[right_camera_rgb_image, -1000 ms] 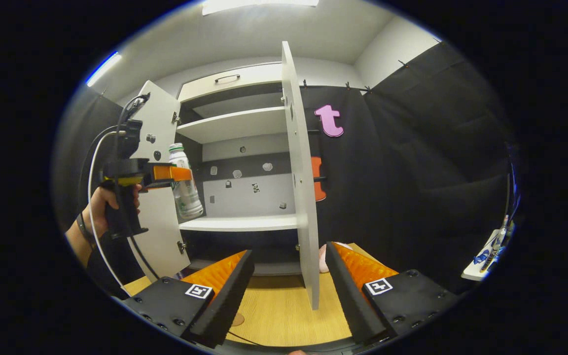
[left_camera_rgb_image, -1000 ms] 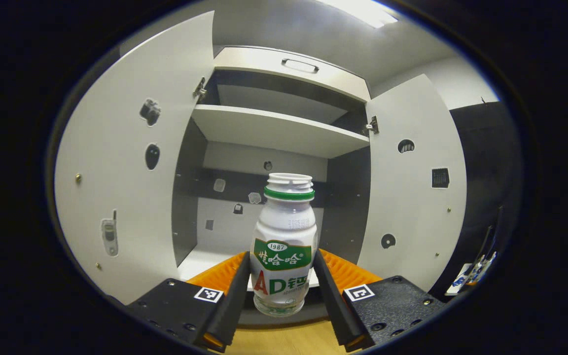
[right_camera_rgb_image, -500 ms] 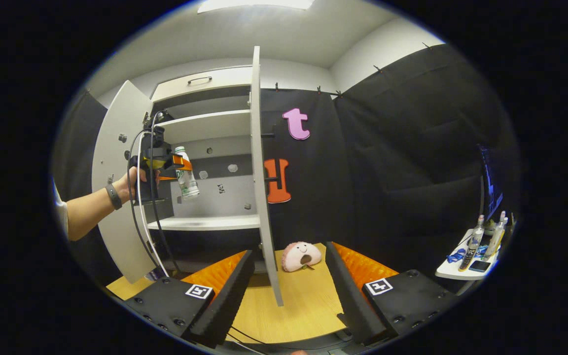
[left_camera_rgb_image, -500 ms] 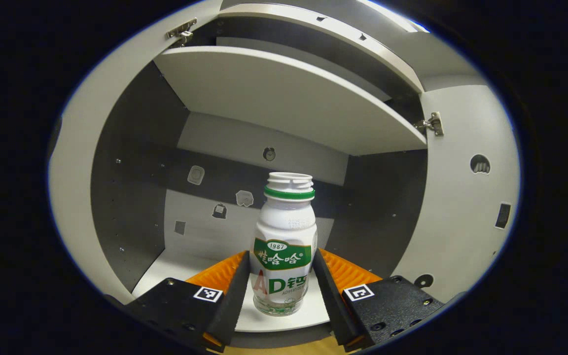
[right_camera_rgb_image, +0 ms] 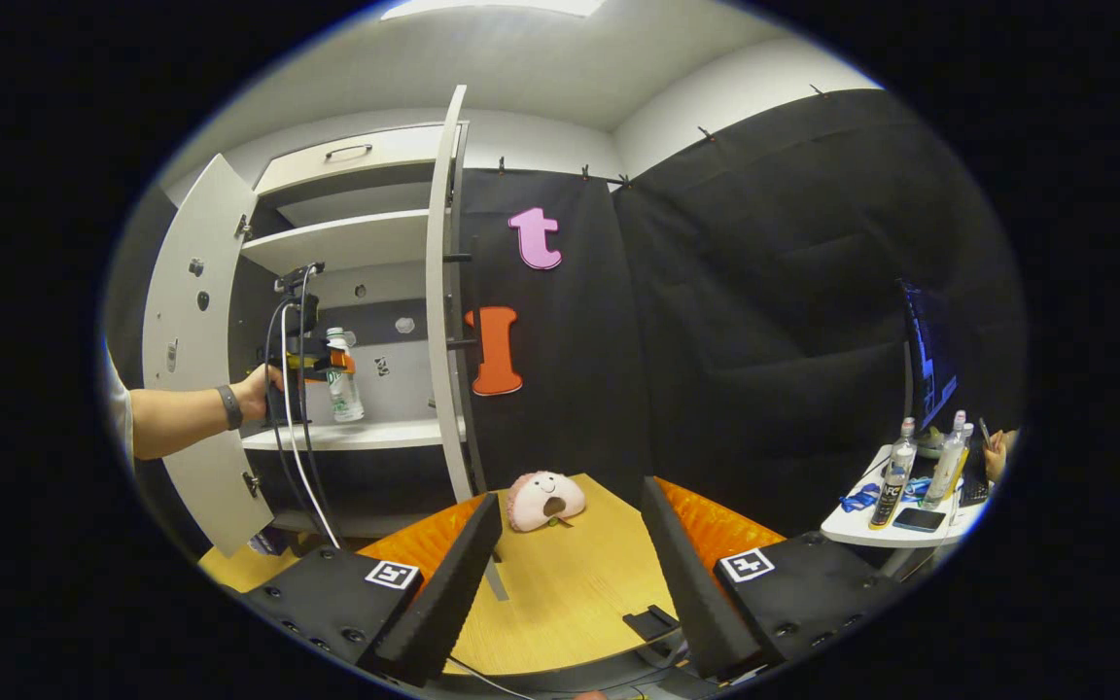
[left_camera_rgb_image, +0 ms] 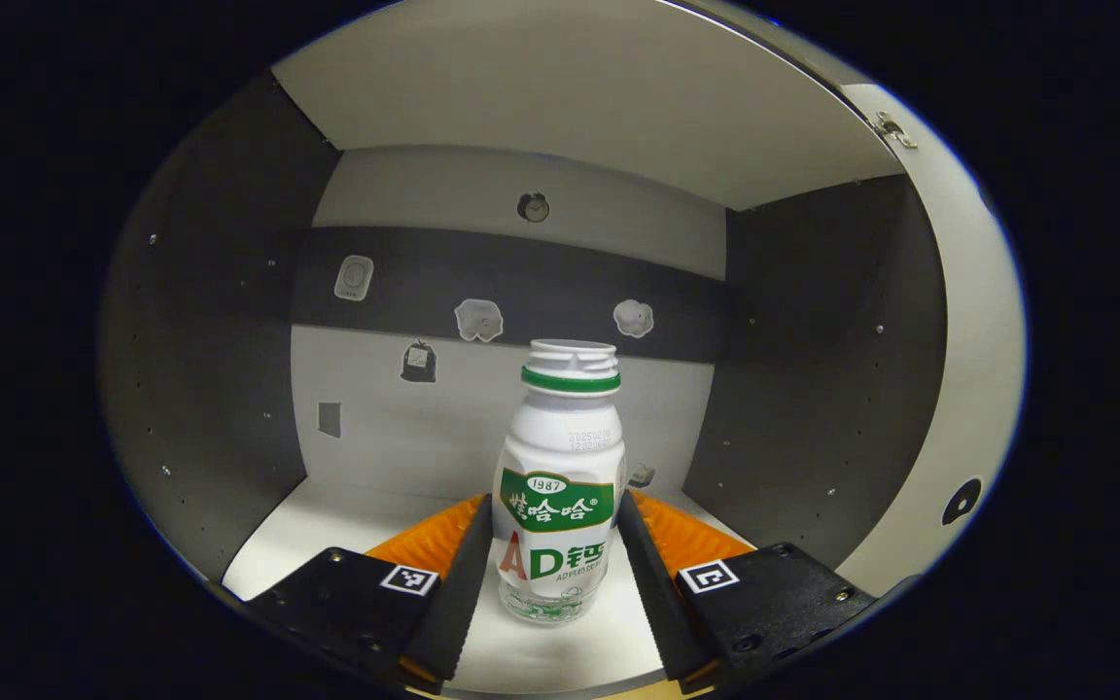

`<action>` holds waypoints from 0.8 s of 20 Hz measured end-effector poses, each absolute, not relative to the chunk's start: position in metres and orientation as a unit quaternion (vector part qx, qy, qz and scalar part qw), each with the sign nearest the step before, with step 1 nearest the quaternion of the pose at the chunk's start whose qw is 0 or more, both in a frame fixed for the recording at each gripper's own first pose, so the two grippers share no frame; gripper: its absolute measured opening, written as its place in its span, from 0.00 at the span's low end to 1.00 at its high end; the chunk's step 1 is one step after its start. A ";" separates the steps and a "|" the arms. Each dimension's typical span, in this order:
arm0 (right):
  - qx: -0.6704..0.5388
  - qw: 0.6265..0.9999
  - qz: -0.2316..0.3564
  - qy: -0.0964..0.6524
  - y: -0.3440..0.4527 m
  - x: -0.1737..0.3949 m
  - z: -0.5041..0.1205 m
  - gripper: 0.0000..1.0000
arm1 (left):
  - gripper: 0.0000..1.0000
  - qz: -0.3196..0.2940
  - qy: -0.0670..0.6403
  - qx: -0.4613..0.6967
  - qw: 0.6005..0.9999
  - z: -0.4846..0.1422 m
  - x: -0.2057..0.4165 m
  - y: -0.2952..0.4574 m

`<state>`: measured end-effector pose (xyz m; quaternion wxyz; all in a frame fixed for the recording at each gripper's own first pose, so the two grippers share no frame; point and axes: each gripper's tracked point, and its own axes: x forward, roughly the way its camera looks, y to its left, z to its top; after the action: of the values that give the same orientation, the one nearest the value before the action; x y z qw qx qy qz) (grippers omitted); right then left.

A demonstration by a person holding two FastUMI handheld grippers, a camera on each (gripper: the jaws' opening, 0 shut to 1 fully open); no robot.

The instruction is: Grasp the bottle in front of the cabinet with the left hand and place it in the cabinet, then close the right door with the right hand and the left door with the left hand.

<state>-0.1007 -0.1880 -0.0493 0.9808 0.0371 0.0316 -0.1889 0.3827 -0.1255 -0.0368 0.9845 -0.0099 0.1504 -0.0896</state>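
Note:
A white bottle (left_camera_rgb_image: 560, 486) with a green neck ring and no cap stands upright between my left gripper's fingers, and the left gripper (left_camera_rgb_image: 552, 574) is shut on it. It sits over the white lower shelf (left_camera_rgb_image: 327, 525) inside the cabinet; whether its base touches the shelf I cannot tell. In the right gripper view the same bottle (right_camera_rgb_image: 340, 377) and the left gripper (right_camera_rgb_image: 312, 365) held by a hand are inside the cabinet above the shelf (right_camera_rgb_image: 356, 435). The right door (right_camera_rgb_image: 443, 292) stands edge-on and open, and the left door (right_camera_rgb_image: 192, 340) is swung wide. My right gripper (right_camera_rgb_image: 570, 574) is open over the wooden table.
A pink plush toy (right_camera_rgb_image: 544, 498) lies on the wooden table (right_camera_rgb_image: 570, 603) near the right door's foot. A small white side table (right_camera_rgb_image: 900, 515) with bottles stands at the far right. An upper shelf (right_camera_rgb_image: 346, 241) and a top drawer (right_camera_rgb_image: 356, 160) sit above. Stickers dot the cabinet's back wall (left_camera_rgb_image: 482, 321).
My left gripper has carried the bottle forward and down, deep into the lower compartment. The right gripper view has swung rightward, so the cabinet shifted left.

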 end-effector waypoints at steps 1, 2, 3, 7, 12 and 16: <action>0.041 0.980 -0.191 0.033 -0.189 -0.100 -0.052 0.96 | 0.76 -0.089 0.153 -0.003 0.984 -0.043 0.385 -0.127; 0.044 0.979 -0.194 0.034 -0.191 -0.101 -0.054 0.96 | 0.76 -0.088 0.157 0.004 0.984 -0.048 0.386 -0.129; 0.046 0.979 -0.197 0.036 -0.192 -0.102 -0.056 0.96 | 0.76 -0.087 0.161 0.007 0.983 -0.052 0.386 -0.129; 0.047 0.977 -0.202 0.047 -0.196 -0.100 -0.064 0.96 | 0.77 -0.087 0.169 0.010 0.982 -0.064 0.390 -0.131; 0.046 0.978 -0.196 0.050 -0.191 -0.100 -0.064 0.96 | 0.81 -0.084 0.170 0.012 0.982 -0.065 0.389 -0.128; 0.046 0.980 -0.189 0.050 -0.189 -0.098 -0.065 0.96 | 0.95 -0.071 0.167 0.003 0.983 -0.065 0.386 -0.120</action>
<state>-0.0982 -0.1887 -0.0648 0.9797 0.0456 0.0504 -0.1888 0.3860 -0.1199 -0.0647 0.9834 0.0025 0.1672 -0.0706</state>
